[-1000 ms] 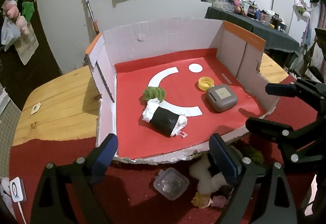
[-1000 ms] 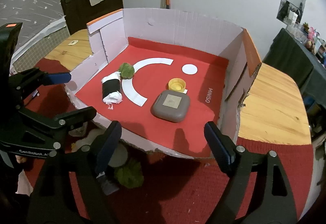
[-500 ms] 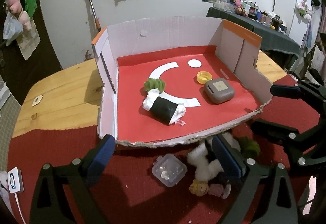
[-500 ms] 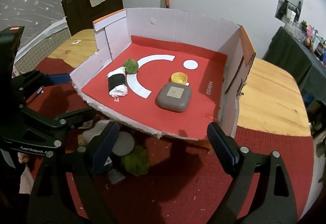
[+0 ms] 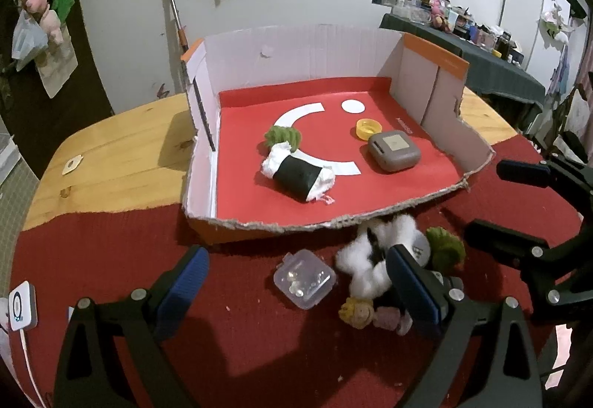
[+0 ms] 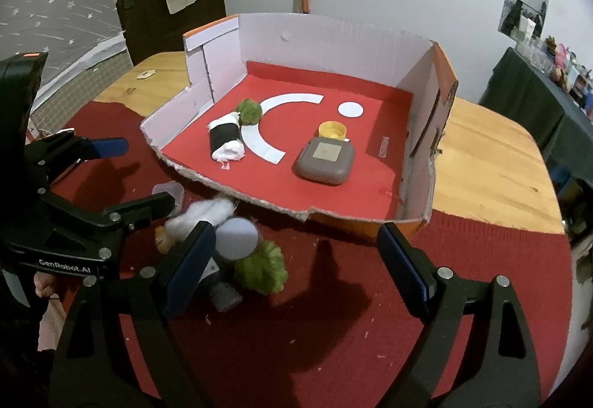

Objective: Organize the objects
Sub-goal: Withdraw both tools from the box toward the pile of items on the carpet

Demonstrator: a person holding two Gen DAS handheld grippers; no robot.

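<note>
Box (image 5: 437, 85) holds sushi toy (image 5: 296, 174), grey case (image 5: 393, 151), yellow cap (image 5: 368, 128); both grippers (image 5: 296, 276) (image 6: 296, 252) gape empty.

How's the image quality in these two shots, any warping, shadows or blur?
Left wrist view: strong fisheye bend, dark vignette corners, the cardboard box sharp, soft shadows under the claw fingers. Right wrist view: same warping, focus crisp, a hard shadow on the red cloth.

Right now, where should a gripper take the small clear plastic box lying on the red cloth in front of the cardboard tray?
Probably across two opposite flat sides of the clear plastic box, coming from above. It lies flat and low on the red cloth, its lid up, with bare cloth to its left; the white fluffy toy crowds its right.
</note>
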